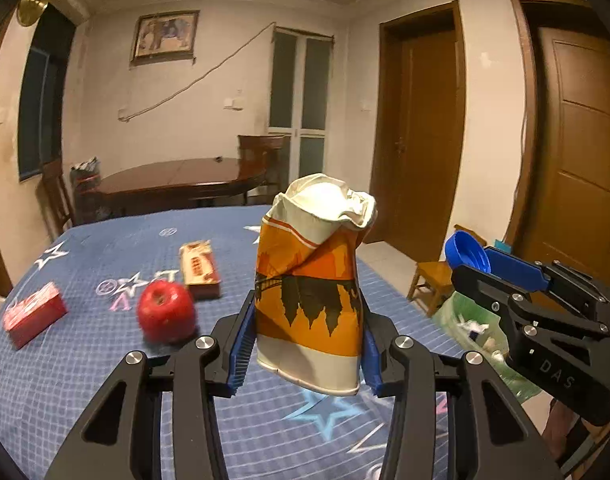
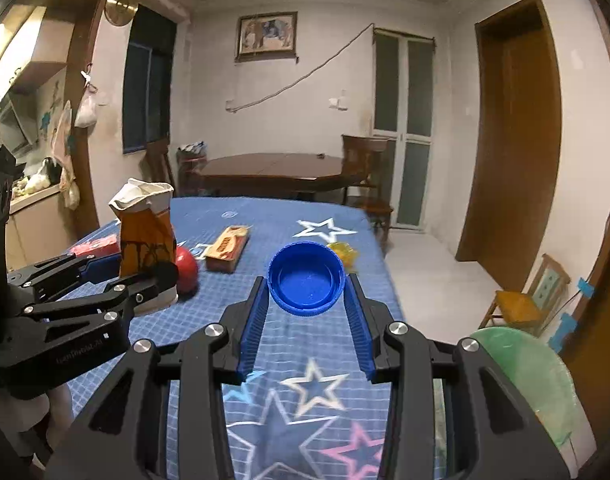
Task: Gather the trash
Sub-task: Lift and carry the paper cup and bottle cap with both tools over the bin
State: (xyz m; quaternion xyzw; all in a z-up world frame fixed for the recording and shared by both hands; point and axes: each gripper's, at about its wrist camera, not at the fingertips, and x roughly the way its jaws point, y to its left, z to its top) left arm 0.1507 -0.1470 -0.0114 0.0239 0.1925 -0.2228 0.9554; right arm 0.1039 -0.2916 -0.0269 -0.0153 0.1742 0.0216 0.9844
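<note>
In the left wrist view, the left gripper [image 1: 307, 344] is clamped on a crumpled paper cup [image 1: 311, 280], its blue pads pressing the cup's lower sides, and the cup hangs clear above the blue star-patterned cloth [image 1: 105, 360]. The cup is already creased, so the squeeze should stay as it is: more would fold it, less would let it slip. A red apple [image 1: 167, 312], a red box [image 1: 33, 316] and a brown carton [image 1: 199, 268] lie on the cloth beyond and look like things to leave alone. At the right edge a green bag [image 1: 481, 336] shows below the table's side, probably the place for the trash. In the right wrist view, the right gripper [image 2: 307, 284] is closed on a blue bottle cap [image 2: 306, 278] held at the fingertips, open side facing the camera, well above the cloth. That hold is shallow, so carry it level and without jerks. The green bag's [image 2: 537, 376] rim sits low on the right; bring each item over its mouth before letting go, one hand at a time.
</note>
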